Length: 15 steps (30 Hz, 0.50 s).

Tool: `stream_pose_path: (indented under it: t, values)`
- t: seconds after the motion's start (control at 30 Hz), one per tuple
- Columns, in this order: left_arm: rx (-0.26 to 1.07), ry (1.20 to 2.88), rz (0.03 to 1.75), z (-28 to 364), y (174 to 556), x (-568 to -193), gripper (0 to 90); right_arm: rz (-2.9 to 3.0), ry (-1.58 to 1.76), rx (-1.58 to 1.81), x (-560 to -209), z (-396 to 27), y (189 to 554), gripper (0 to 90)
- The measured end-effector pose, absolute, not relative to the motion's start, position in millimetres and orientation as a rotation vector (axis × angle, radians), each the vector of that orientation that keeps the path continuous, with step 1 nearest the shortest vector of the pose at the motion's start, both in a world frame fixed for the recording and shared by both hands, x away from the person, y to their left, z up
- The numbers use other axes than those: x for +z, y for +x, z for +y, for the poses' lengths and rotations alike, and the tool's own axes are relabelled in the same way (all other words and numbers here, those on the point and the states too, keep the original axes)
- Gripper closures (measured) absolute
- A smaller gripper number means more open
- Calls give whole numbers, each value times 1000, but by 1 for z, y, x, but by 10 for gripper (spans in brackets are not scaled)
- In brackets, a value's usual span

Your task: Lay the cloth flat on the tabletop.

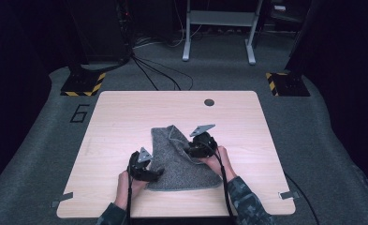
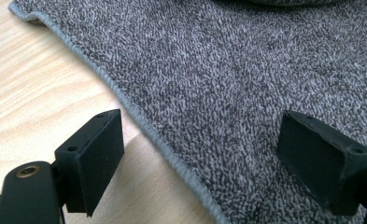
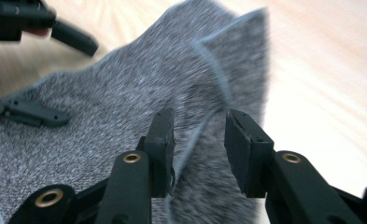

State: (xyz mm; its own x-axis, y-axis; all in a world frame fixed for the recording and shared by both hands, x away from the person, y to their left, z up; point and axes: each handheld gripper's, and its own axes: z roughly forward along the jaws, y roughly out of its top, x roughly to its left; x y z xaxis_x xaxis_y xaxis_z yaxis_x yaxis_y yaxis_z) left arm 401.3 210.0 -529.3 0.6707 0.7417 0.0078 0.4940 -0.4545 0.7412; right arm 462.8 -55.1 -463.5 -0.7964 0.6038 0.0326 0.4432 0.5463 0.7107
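1. The grey towel (image 1: 179,161) lies on the near middle of the tabletop (image 1: 125,117), between the two hands. Its far right part is folded over onto the rest, and a hemmed flap stands up slightly at the fold.

2. The step in hand appears to be a fold of the towel: one edge has been carried over and is being let go.

3. The right tool (image 3: 197,140) sits at the folded flap on the towel's right side. Its jaws stand narrowly apart. The hemmed edge (image 3: 218,88) of the flap runs through the gap between them, and the pads do not appear to press on it. The right gripper view is blurred, so light contact with one pad cannot be ruled out.

4. The left tool (image 2: 197,158) rests low at the towel's near left edge. Its jaws stand wide and straddle the hem (image 2: 139,119): one over bare tabletop, one over the cloth. Nothing is gripped.

5. The next move calls for the right tool to clear the flap without dragging it, so that the fold settles flat.

6. The left tool is then placed to close on the near left hem. A clean pinch needs the lower jaw under the edge, not on top of the pile.
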Motion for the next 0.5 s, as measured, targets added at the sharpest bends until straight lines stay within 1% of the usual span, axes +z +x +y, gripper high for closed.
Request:
stream_pose_path:
  t: [0.17, 0.27, 0.33, 0.37, 0.4, 0.5]
  values:
    - [431, 2146, 949, 210, 401, -529, 147, 2477, 941, 1034, -459, -59, 468, 618]
    - [431, 2146, 949, 210, 401, -529, 147, 2492, 932, 995, -467, -46, 475, 609]
    - [431, 2146, 948, 210, 401, -529, 147, 2521, 945, 965, -479, -31, 486, 595]
    - [431, 2146, 948, 210, 401, -529, 147, 2521, 945, 965, -479, -31, 486, 595]
    - [431, 2146, 948, 210, 401, -529, 147, 2528, 931, 946, -487, -24, 494, 580]
    - [431, 2146, 948, 210, 401, -529, 147, 2556, 928, 916, -494, -19, 499, 583]
